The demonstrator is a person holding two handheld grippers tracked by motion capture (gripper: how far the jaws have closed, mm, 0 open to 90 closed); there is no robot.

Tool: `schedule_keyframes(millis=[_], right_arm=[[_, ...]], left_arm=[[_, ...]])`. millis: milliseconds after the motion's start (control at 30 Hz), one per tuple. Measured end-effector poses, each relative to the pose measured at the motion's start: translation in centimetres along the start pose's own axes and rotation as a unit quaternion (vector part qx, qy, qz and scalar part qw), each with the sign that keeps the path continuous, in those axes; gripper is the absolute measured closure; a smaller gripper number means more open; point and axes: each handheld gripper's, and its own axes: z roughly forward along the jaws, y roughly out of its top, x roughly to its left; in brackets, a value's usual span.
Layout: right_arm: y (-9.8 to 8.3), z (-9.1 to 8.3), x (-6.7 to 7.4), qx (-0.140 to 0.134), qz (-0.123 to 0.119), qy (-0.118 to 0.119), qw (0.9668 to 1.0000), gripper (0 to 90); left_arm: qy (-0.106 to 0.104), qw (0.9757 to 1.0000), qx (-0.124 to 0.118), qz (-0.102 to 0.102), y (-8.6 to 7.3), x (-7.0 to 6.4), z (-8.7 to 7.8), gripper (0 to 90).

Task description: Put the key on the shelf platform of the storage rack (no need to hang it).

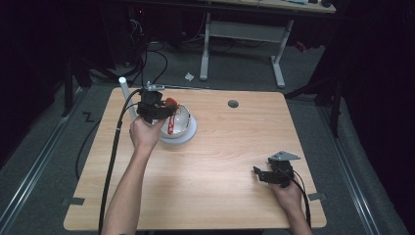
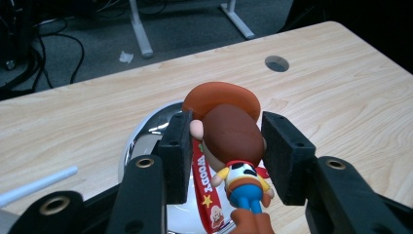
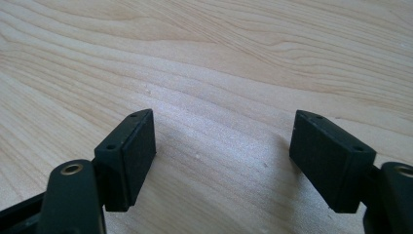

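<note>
A small cowboy doll [image 2: 243,183] with a brown hat and a red strap [image 2: 203,180] marked WOODY hangs over a shiny metal bowl [image 2: 146,131]. My left gripper [image 2: 228,123] is shut on the doll's head, one pad against each side. In the high view the left gripper [image 1: 155,111] is at the bowl's [image 1: 182,117] left rim, with the doll's hat [image 1: 171,102] beside it. The bowl stands on a white plate [image 1: 192,132]. My right gripper [image 1: 259,174] rests low over the table near the front right. In its own view the right gripper [image 3: 221,141] stands open over bare wood.
A white upright tube [image 1: 126,93] stands at the table's back left, just behind my left hand. A round cable hole [image 1: 233,104] lies at the back centre of the wooden table [image 1: 210,196]. Desk legs and cables lie on the floor beyond the far edge.
</note>
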Motion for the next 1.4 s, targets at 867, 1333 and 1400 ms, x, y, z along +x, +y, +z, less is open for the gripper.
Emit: schedule_keyframes(millis=[867, 1333, 1400], right_arm=[[0.0, 0.0, 0.0, 0.0, 0.0, 0.0, 1.0, 24.9], [0.0, 0.0, 0.0, -0.001, -0.001, 0.0, 1.0, 24.9], [0.0, 0.0, -0.1, -0.002, 0.0, 0.001, 1.0, 24.9]], left_arm=[[-0.004, 0.9993, 0.037, -0.008, -2.6, 0.3, 4.6, 56.6], [0.025, 0.9964, 0.08, 0.016, -3.5, -0.4, 7.0, 56.3], [0.035, 0.9953, 0.087, 0.026, -3.7, -0.4, 7.2, 56.2]])
